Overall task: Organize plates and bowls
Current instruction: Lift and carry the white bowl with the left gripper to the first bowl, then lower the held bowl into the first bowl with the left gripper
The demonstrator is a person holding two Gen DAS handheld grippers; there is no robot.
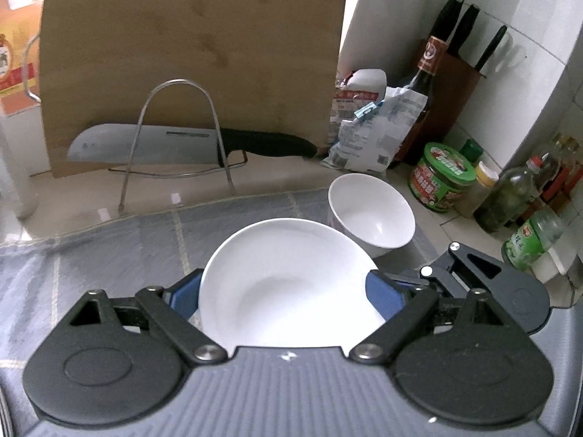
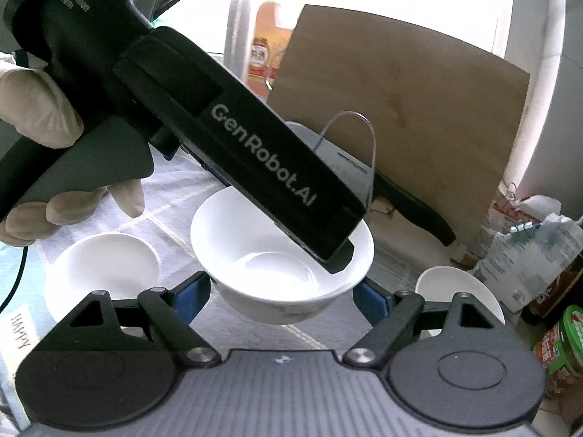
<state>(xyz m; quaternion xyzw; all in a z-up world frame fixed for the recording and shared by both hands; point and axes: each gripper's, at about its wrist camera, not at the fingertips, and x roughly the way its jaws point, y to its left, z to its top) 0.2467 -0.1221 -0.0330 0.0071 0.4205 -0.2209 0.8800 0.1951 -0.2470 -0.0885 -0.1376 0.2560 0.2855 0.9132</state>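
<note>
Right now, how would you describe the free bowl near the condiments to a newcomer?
From the wooden cutting board leaning at the back, go right to the green-lidded jar. The white bowl stands just left of it; unlike the dish in the left gripper's jaws, nothing holds it.

A pale beige stone countertop (image 1: 298,176) carries it all. Spread across it lies a grey checked cloth mat (image 1: 120,251), with a small white ceramic bowl (image 1: 371,211) on its far right edge and another low white bowl (image 2: 104,267) on its left. Behind, a bent-wire rack (image 1: 178,134) stands on bare counter, beside crumpled packets (image 1: 368,127) and a green-lidded jar (image 1: 442,176).
</note>
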